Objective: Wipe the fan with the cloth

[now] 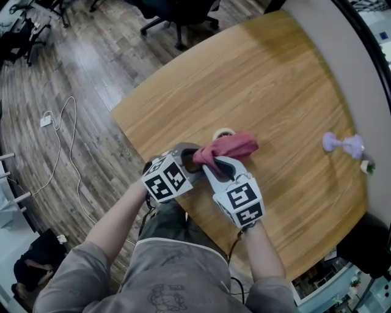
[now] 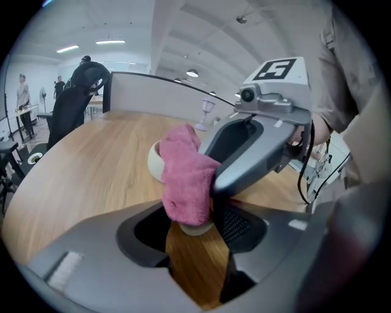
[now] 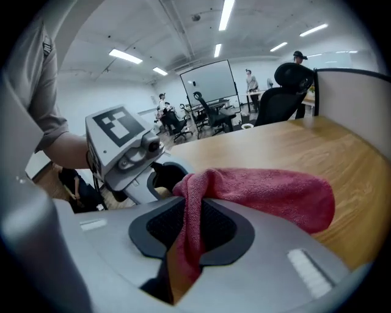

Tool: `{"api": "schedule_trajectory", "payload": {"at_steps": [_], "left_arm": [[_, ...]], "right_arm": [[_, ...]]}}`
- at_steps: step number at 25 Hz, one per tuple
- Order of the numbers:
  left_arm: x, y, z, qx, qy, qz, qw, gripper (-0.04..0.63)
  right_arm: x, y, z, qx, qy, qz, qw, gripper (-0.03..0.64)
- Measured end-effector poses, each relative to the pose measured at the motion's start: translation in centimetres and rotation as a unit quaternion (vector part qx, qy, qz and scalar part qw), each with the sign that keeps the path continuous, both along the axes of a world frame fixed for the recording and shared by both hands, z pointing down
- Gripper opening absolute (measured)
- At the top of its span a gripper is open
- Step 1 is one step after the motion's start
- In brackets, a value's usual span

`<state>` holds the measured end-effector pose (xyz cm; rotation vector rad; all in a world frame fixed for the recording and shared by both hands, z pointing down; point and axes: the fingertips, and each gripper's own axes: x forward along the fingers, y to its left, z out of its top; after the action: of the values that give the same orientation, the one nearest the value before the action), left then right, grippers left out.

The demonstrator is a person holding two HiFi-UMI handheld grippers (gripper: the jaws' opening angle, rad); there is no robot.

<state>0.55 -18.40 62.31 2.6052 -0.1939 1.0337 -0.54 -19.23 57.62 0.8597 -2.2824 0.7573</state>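
My right gripper [image 1: 214, 164] is shut on a pink-red cloth [image 1: 231, 147]; in the right gripper view the cloth [image 3: 269, 192] runs up between the jaws and drapes over the upper one. My left gripper [image 1: 188, 160] faces it from the left, jaws apart. In the left gripper view the cloth's end [image 2: 186, 177] hangs between those jaws with a small cream round thing [image 2: 195, 230] under it; I see no pad pressing on either. A small purple fan [image 1: 343, 144] stands far right on the wooden table [image 1: 275, 79], away from both grippers.
A white ring-shaped thing [image 1: 223, 132] lies just beyond the cloth. The table's front edge runs under my hands. A grey partition [image 1: 342, 55] borders the table's far right side. Office chairs [image 1: 177, 15] and a cable [image 1: 64, 140] are on the floor.
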Motion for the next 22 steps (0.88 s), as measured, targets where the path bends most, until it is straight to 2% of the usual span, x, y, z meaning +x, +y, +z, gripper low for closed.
{"api": "schedule_trajectory", "payload": {"at_steps": [4,7,11,16,19,22], "left_arm": [[-0.1,0.3,0.1,0.003,-0.006,0.011,0.9999,0.219],[-0.3,0.4,0.2,0.007,-0.008,0.014,0.9998,0.219],[-0.3,0.4,0.2,0.011,-0.010,0.024,0.9996,0.216],[-0.4,0.6,0.3,0.012,-0.011,0.029,0.9994,0.215],[-0.2,0.4,0.4,0.015,-0.011,0.028,0.9994,0.215],[-0.2,0.5,0.4,0.013,-0.012,0.028,0.9994,0.215]], "right_arm": [[0.8,1.3,0.8,-0.037,0.014,-0.009,0.999,0.084],[2.4,0.9,0.4,-0.022,0.031,0.001,0.999,0.084],[5.3,-1.4,-1.0,0.004,0.012,0.071,0.997,0.084],[9.3,-4.8,-1.3,0.032,0.022,0.182,0.983,0.084],[9.0,-5.7,-1.3,0.047,0.021,0.203,0.978,0.084],[6.9,-5.4,-1.3,0.054,0.018,0.187,0.981,0.084]]}}
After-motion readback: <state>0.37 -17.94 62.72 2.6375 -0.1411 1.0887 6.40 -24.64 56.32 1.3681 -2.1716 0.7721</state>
